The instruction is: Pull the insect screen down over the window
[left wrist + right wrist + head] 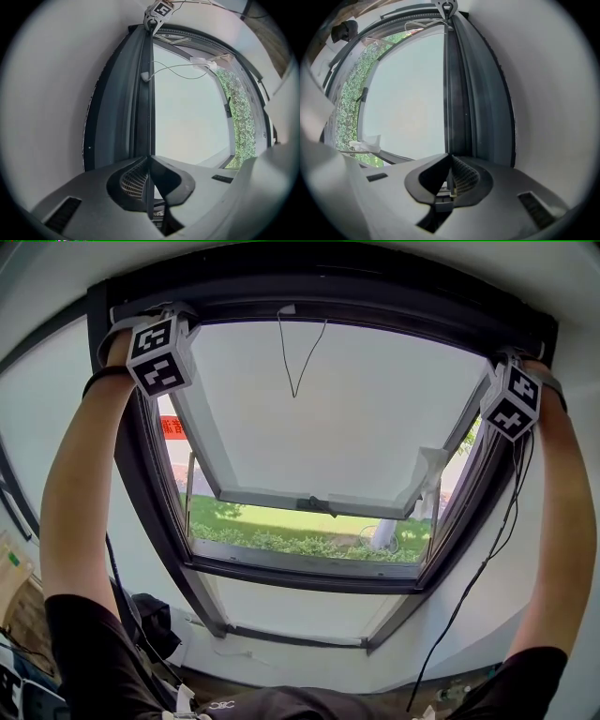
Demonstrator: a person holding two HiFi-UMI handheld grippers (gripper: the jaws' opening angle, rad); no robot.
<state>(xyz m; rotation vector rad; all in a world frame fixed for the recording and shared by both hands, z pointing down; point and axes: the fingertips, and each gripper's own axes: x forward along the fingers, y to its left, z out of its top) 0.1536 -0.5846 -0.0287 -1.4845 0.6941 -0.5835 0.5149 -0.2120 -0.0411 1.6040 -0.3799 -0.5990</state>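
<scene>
Head view toward the window (319, 418); gripper views close along its top frame (375, 306), from opposite ends.

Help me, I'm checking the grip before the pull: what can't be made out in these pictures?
Head view: the jaws of the left gripper and right gripper are hidden behind their marker cubes.
Gripper views: how deep the pull bar sits in each grip; the jaws' own bodies cover it.
All views: the screen mesh; none shows.
Head view: the red sign outside; print too small, cut off by the sash.

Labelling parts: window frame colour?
Dark grey window frame; clearest in the head view.
</scene>
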